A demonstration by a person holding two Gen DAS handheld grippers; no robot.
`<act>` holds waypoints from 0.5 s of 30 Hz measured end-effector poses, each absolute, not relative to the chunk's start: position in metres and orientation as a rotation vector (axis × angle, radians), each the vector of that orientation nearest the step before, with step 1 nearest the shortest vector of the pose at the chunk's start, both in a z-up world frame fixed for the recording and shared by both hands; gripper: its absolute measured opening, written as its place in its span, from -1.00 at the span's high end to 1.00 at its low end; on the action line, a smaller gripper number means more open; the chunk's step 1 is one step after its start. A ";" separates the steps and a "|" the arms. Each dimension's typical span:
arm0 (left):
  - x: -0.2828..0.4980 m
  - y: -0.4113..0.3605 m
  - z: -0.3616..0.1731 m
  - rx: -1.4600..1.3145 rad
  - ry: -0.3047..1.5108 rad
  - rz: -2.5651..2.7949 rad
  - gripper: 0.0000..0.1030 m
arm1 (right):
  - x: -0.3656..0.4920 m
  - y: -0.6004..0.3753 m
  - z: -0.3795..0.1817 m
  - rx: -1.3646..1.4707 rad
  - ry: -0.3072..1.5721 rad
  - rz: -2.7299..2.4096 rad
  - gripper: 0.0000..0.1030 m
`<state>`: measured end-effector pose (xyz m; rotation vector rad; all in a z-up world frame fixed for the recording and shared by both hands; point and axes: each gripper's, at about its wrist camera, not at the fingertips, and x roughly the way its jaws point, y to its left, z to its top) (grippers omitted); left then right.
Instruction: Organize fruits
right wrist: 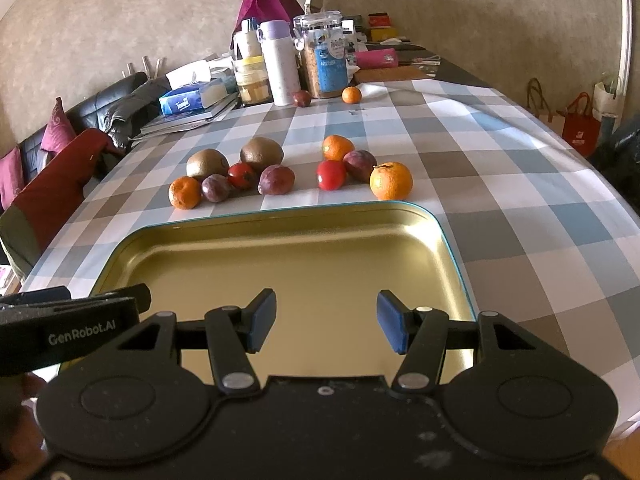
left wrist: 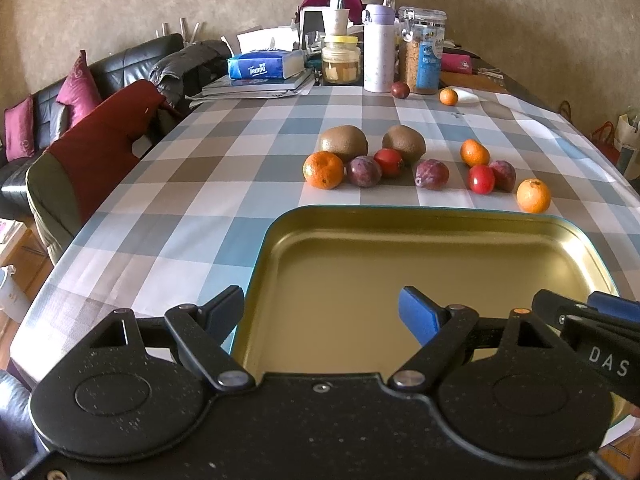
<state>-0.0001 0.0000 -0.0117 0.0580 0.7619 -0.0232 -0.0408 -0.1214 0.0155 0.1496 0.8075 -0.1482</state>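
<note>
Over the checked bench [left wrist: 192,184], both the left hand-held gripper [left wrist: 322,312] and right hand-held gripper [right wrist: 326,322] are hanging released and empty; the fruits [left wrist: 364,170] are lying beyond the unfilled gold tray [right wrist: 456,248], sorting not yet begun.

Left gripper [left wrist: 322,312] is open w/ nothing in it, over the gold tray [left wrist: 460,216]. Oranges [left wrist: 323,169], plums [left wrist: 363,171] & kiwis [left wrist: 344,143] sit on the table [left wrist: 192,184] behind it.

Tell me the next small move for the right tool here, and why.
Probably reach the right tool forward to the nearest orange. The tool is open and holds nothing, the gold tray holds no fruit yet, and that orange sits just beyond the tray's far right corner.
</note>
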 end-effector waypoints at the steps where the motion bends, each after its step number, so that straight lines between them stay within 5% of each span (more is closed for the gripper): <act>1: 0.001 0.000 -0.012 0.057 0.762 -0.022 -0.66 | -0.040 -0.121 0.015 0.152 0.808 -0.149 -0.15; 15: 0.000 0.001 -0.015 0.057 0.770 -0.019 -0.66 | -0.040 -0.121 0.015 0.157 0.808 -0.149 -0.15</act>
